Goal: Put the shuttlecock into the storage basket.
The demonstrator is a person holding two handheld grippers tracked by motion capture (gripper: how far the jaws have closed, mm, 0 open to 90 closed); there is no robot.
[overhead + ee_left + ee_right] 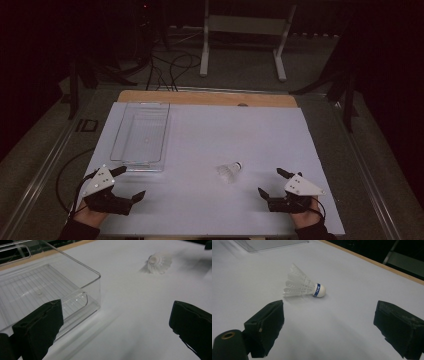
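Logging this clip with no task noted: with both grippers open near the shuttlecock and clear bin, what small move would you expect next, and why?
Probably the right gripper eases forward toward the shuttlecock. Its jaws are open and empty, the shuttlecock lies on its side just ahead of them, and the empty clear bin sits by the open left gripper, a likely destination.

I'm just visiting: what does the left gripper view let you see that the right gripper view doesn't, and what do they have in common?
Left gripper view alone: the inside of the clear plastic bin, with its ribbed floor, nothing in it, and a handle cut-out in its near wall.

Right gripper view alone: the shuttlecock close up, lying on its side, with a blue band by its white cork tip.

Both: the white table surface, the shuttlecock, part of the bin, the wooden far edge, and each gripper's own black jaws spread wide, holding nothing.
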